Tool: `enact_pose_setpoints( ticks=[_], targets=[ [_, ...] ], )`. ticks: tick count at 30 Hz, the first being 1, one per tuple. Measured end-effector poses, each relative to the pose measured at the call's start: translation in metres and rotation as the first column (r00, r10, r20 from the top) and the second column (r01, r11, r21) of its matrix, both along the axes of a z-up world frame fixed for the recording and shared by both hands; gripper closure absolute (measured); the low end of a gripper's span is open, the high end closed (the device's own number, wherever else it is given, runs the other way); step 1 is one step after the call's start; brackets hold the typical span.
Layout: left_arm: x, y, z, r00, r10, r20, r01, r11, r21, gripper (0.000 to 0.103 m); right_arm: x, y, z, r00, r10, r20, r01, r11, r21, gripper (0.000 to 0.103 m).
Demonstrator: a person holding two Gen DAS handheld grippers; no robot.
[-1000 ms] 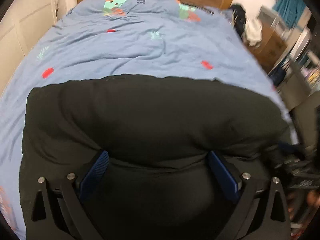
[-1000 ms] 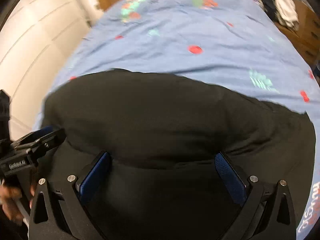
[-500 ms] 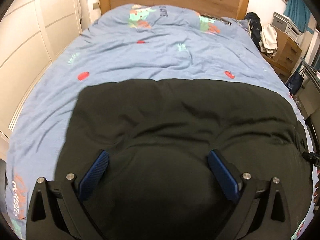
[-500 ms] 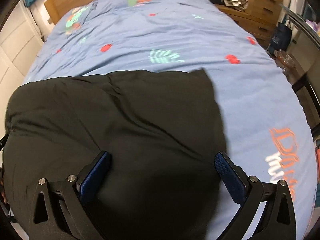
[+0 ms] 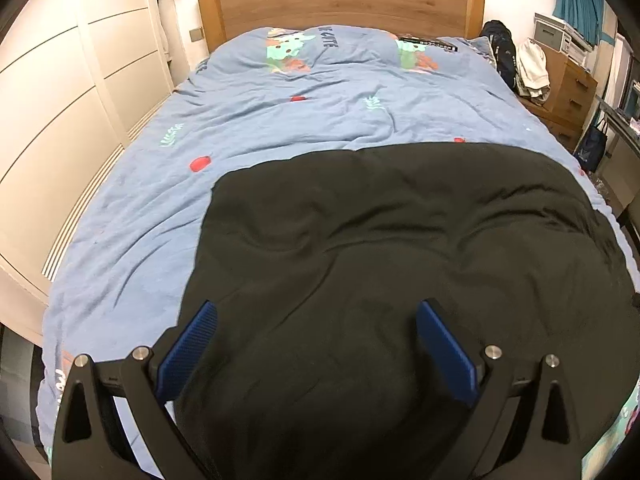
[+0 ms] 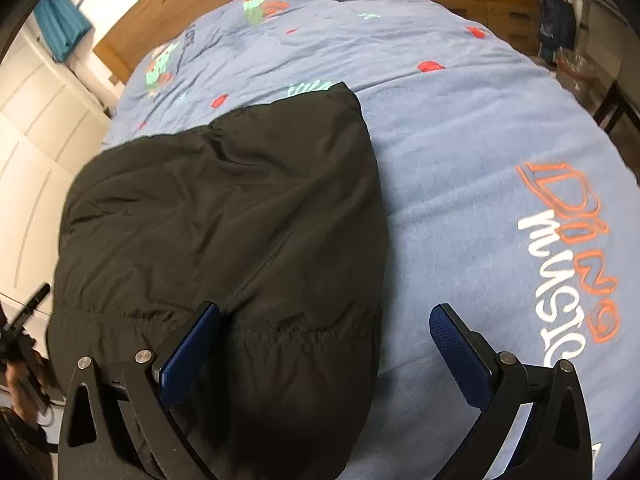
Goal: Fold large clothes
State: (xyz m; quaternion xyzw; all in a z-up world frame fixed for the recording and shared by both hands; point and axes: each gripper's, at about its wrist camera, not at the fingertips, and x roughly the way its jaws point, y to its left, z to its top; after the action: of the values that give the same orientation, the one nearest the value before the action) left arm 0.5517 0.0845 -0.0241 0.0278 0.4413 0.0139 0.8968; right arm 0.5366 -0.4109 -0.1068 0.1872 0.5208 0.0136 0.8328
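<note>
The left hand-held gripper (image 5: 316, 344) and right hand-held gripper (image 6: 324, 344) both hover with jaws apart over a puffy black padded jacket (image 5: 400, 260) lying on a bed's rumpled light-blue printed duvet (image 5: 280, 120). The slippery, springy padding could unfold or slide. Wooden drawers (image 5: 568, 88) stand beside the bed, nothing obstructs.

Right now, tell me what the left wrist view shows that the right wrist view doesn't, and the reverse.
Only the left wrist view shows the white wardrobe doors, the backpack beside the bed and the full wooden headboard. Only the right wrist view shows the orange and white lettering on the cover, and the garment's gathered band near the camera. Both show the black garment lying on the blue duvet, with the left tongs and right tongs open, gripping nothing.
</note>
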Motion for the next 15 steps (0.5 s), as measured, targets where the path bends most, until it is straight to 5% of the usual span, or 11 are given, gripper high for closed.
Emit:
enact_pose_setpoints(
  ticks=[15],
  targets=[
    [-0.008,0.035,-0.015,0.998,0.052,-0.023,-0.052,0.998,0.026,0.002,0.004,-0.005,-0.017,1.000,0.022,-0.020,-0.020,0.994,0.104,0.001]
  ],
)
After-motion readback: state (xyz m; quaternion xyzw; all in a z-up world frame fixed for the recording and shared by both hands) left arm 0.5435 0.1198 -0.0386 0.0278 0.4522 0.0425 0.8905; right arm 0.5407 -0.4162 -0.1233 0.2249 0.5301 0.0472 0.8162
